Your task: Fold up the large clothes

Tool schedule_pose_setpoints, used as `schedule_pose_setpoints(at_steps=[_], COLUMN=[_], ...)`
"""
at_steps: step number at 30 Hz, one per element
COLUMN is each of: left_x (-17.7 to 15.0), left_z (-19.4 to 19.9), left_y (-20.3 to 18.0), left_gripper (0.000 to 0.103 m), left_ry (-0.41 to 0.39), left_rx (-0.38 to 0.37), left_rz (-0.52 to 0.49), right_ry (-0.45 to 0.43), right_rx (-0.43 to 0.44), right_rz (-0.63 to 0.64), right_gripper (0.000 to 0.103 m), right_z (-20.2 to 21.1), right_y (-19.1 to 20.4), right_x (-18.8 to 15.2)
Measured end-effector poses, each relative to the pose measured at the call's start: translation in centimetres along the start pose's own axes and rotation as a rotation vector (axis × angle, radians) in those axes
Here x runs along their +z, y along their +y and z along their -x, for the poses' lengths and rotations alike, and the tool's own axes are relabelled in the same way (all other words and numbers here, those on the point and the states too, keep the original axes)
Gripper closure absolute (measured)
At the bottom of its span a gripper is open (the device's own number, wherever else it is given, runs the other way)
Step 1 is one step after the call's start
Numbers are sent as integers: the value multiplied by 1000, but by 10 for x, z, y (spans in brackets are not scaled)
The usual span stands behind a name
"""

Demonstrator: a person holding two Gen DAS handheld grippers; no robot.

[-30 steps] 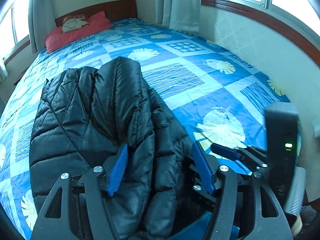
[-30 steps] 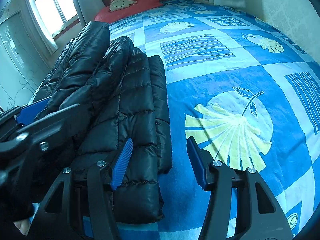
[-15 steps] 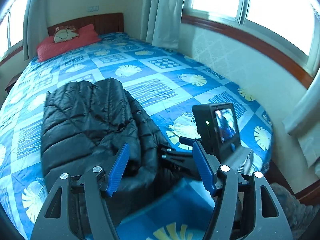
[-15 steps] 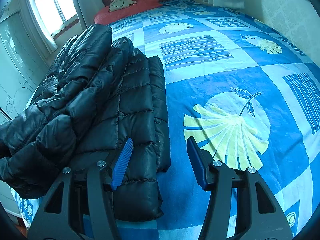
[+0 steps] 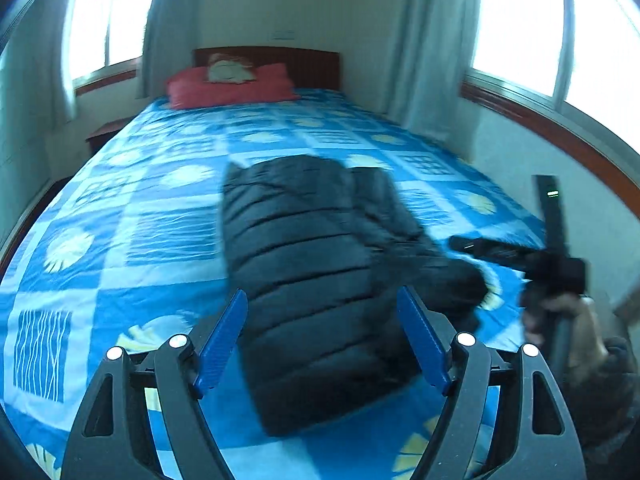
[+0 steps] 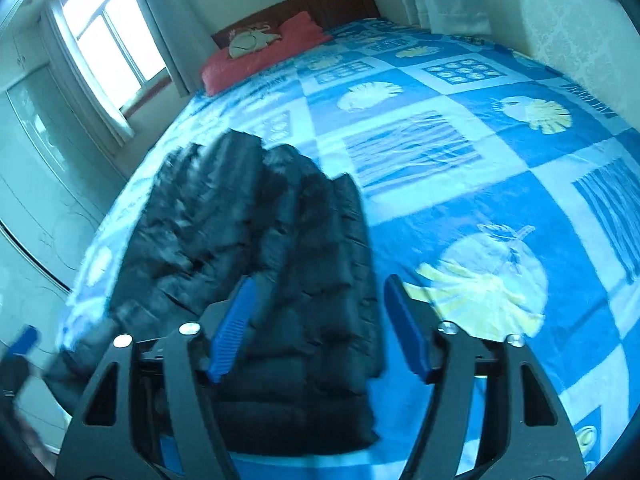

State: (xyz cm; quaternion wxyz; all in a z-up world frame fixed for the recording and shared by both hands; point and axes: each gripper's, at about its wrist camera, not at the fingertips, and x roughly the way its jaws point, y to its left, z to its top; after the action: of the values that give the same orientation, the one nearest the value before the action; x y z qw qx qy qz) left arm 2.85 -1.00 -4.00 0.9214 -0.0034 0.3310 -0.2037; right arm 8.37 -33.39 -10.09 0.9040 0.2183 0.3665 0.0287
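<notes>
A black quilted puffer jacket (image 5: 320, 264) lies folded in a bundle near the foot of the bed; it also shows in the right wrist view (image 6: 264, 264). My left gripper (image 5: 324, 336) is open and empty, held above the jacket's near end. My right gripper (image 6: 320, 328) is open and empty, above the jacket's right edge. The right gripper's body (image 5: 552, 256) with the hand holding it shows at the right of the left wrist view. Both views are motion-blurred.
The bed (image 5: 120, 208) has a blue patchwork cover with leaf prints. A red pillow (image 5: 228, 84) lies by the wooden headboard. Curtained windows (image 5: 516, 20) and a wall run along the right side. A wardrobe (image 6: 36, 184) stands to the left.
Both grippers have pulled back and up from the jacket. The left view has swung from the right side to face straight up the bed. The jacket stays as a folded bundle.
</notes>
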Motion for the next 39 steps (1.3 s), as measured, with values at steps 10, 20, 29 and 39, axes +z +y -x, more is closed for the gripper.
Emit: schedule_pose_setpoints(at_steps=[10,20,29,39], left_x=[-9,-3,-13,-10], left_z=[-48,-106,-140,-67], left_y=[57,34,39,33], left_gripper=[27,25,27,27], left_ry=[65,142,238,78], left_rx=[13,-92,-132,-86], left_rz=[143,134,222,198], right_ry=[129,130,127,-21], right_rx=[45,-77,-87,-88], right_rz=[55,14,34,201], right_gripper=[81,83,70,79], right_z=[-52,-72,-74,18], right_y=[45,-31,-36,33], right_x=[22,21,20,3])
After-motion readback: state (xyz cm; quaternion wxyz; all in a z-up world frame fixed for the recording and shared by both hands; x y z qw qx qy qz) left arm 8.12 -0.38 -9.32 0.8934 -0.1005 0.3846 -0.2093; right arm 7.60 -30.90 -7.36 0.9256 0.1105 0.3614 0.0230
